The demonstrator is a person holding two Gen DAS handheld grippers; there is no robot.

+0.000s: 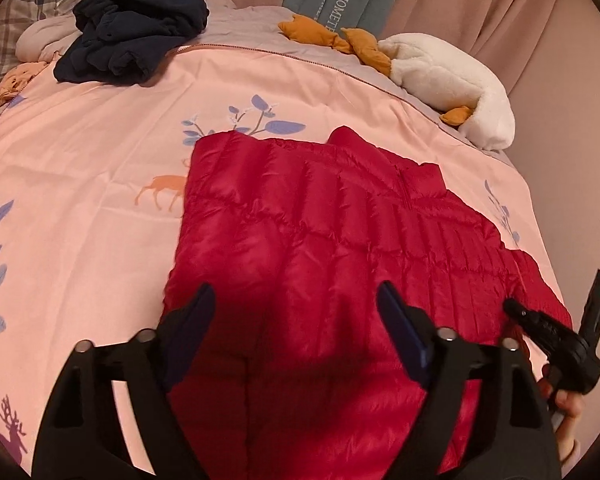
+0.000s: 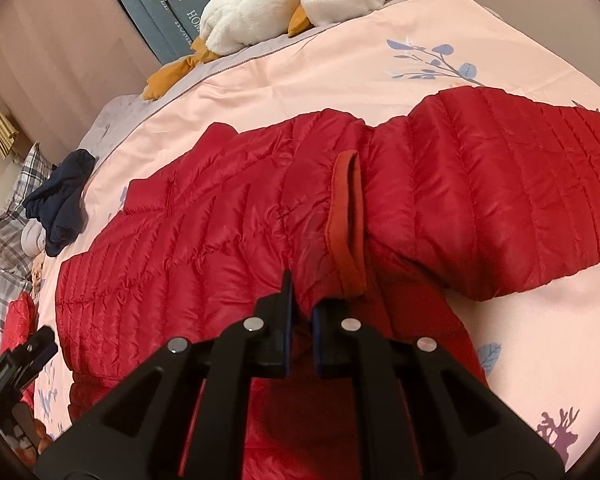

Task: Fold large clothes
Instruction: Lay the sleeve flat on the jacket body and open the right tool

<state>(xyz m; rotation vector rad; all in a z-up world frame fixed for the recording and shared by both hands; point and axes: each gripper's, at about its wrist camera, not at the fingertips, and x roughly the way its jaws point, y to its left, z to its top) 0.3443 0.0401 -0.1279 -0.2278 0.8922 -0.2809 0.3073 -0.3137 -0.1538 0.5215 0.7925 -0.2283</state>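
Right wrist view: red quilted jacket (image 2: 228,216) spread flat on pink bedspread (image 2: 300,80), one sleeve (image 2: 500,192) folded across ahead-right of the fingers. Right gripper (image 2: 300,312) nearly closed, pinching a fold of jacket fabric between its pads. Left gripper (image 1: 296,312) wide apart over the jacket's near edge, nothing between the fingers. Beyond the fingertips: white plush goose (image 1: 448,88) far right, dark navy garment (image 1: 132,36) bundled far left.
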